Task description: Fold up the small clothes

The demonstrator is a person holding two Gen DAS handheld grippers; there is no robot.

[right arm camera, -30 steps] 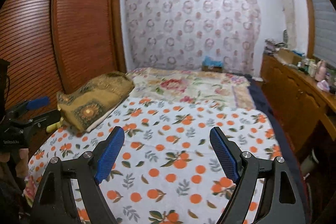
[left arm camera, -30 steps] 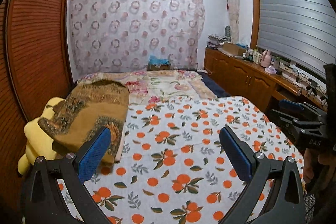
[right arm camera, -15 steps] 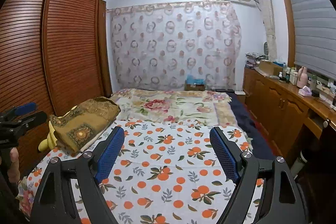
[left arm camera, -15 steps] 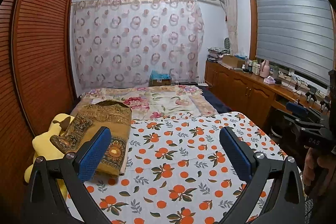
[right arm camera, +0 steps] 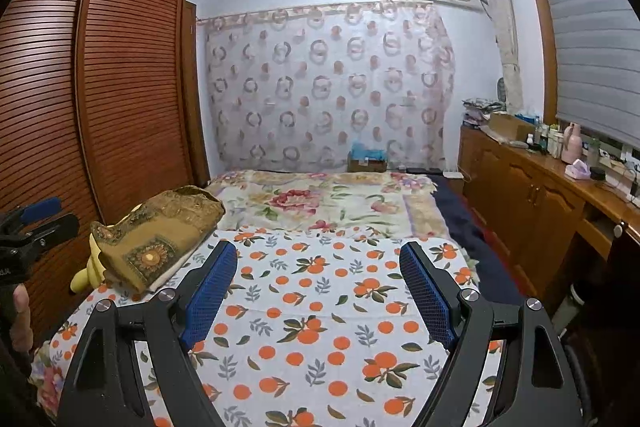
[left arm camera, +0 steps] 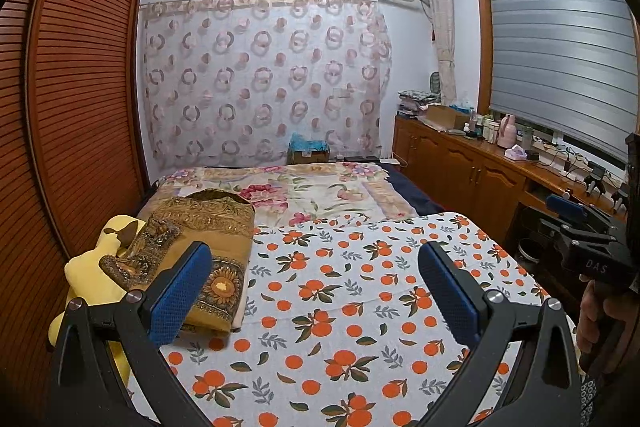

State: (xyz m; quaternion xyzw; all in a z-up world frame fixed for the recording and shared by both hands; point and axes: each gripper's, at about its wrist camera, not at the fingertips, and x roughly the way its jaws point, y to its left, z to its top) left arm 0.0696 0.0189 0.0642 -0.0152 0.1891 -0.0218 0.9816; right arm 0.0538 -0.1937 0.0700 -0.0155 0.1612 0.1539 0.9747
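No small garment shows in either view. My left gripper (left arm camera: 314, 259) is open and empty, held above the bed's orange-print sheet (left arm camera: 344, 307). My right gripper (right arm camera: 318, 259) is open and empty above the same sheet (right arm camera: 320, 323). The right gripper also shows at the right edge of the left wrist view (left arm camera: 580, 223), and the left gripper at the left edge of the right wrist view (right arm camera: 36, 223). A folded brown patterned cloth (left arm camera: 204, 247) lies on the bed's left side, over a yellow plush toy (left arm camera: 96, 267); the cloth also shows in the right wrist view (right arm camera: 160, 235).
A floral blanket (left arm camera: 312, 191) covers the far half of the bed. A brown slatted wardrobe (left arm camera: 72, 115) stands along the left. A wooden cabinet (left arm camera: 480, 171) with bottles and boxes runs along the right under a window blind. A patterned curtain (left arm camera: 264, 83) hangs behind.
Both grippers have tilted upward and drawn back, so the bed sits lower in each view and the ceiling shows. Both stay open and empty.
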